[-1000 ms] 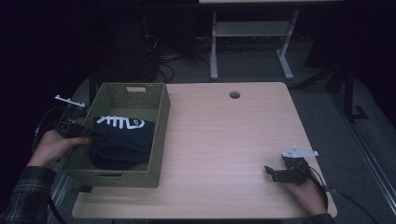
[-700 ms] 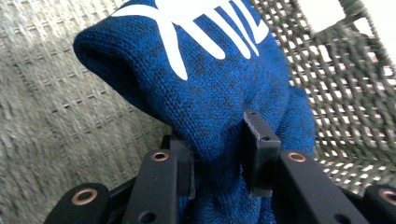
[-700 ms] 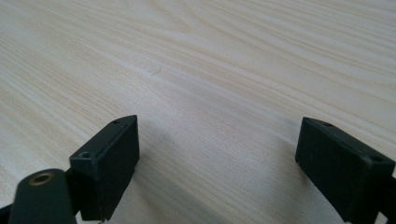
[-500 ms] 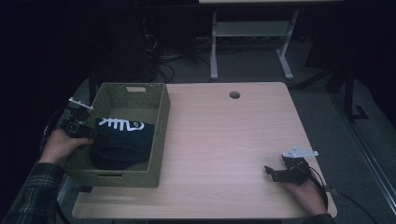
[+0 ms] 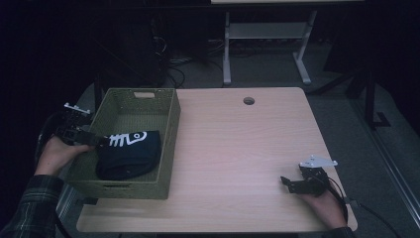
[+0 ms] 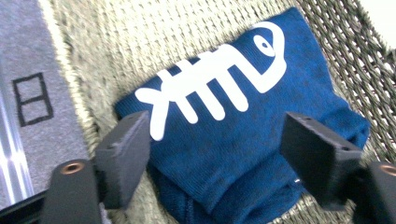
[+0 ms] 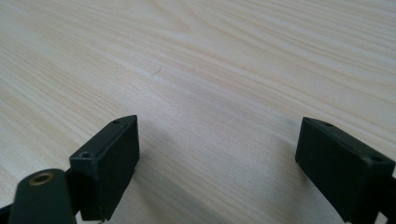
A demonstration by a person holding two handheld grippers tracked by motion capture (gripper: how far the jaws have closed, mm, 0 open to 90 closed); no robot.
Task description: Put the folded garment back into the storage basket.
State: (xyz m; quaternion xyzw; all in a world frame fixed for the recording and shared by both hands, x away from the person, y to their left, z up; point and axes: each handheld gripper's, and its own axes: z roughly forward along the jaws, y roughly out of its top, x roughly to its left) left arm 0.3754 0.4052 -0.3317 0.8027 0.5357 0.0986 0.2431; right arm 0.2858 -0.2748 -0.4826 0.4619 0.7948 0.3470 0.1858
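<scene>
Hovering wide-jawed, just opened: left hand-held gripper (image 6: 215, 154) over blue cloth (image 6: 243, 140) inside basket (image 5: 171, 144) walls.

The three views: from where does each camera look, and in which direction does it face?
High view: fixed above the person's side, facing forward and down on the table; both forearms enter from below, holding the left gripper and right gripper.
Left gripper view: rides on the left gripper, looking down between its open jaws, which have just been opening, into the woven basket at the blue cloth.
Right gripper view: rides on the right gripper, facing bare tabletop between open jaws.
Shared: basket and cloth appear in the high and left gripper views.
</scene>
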